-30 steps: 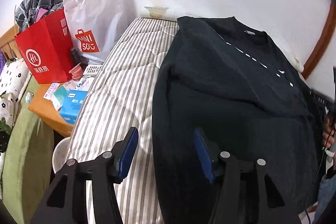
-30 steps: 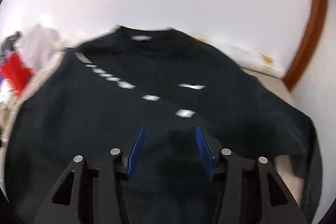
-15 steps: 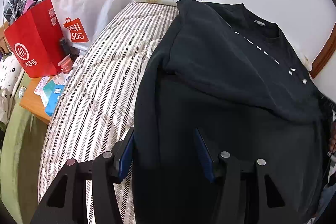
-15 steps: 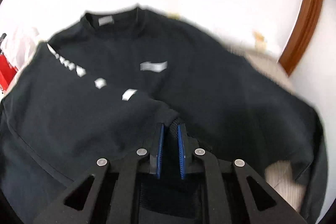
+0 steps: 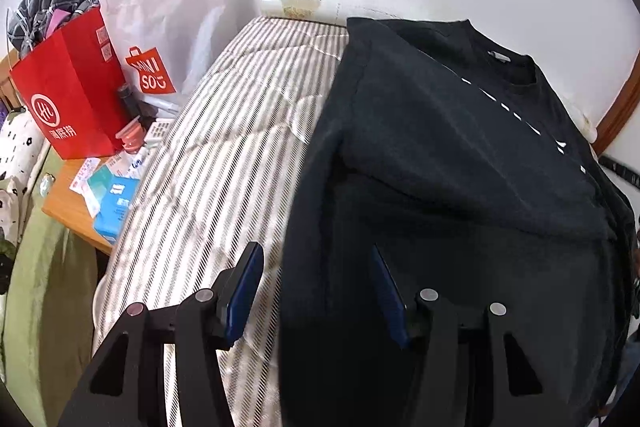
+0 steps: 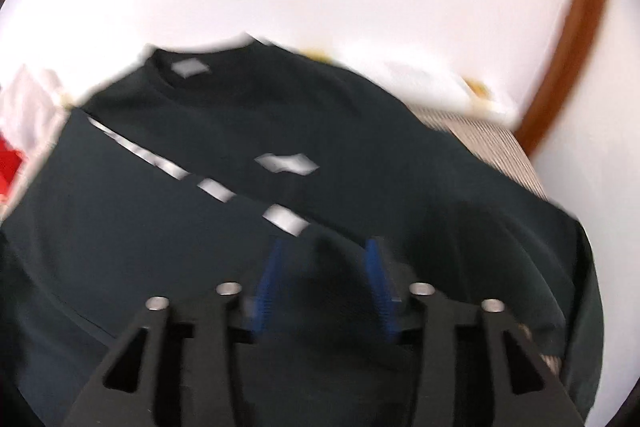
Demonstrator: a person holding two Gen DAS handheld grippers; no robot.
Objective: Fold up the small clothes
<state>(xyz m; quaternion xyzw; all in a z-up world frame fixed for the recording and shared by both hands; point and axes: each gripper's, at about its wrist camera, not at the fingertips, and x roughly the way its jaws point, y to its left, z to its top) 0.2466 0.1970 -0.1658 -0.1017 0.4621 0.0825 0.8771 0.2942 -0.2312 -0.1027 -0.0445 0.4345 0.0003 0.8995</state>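
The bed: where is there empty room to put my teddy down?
The bare part is the striped mattress cover, between the black sweatshirt and the bed's edge by the side table. A narrow striped corner also shows beyond the sweatshirt near the wooden frame. The side table is crowded: red paper bag, white Miniso bag, boxes.

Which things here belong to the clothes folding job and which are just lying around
For the job:
black long-sleeved sweatshirt
striped mattress it lies on
left gripper
right gripper

Just lying about:
red paper bag
white plastic shopping bag
blue box
wooden side table
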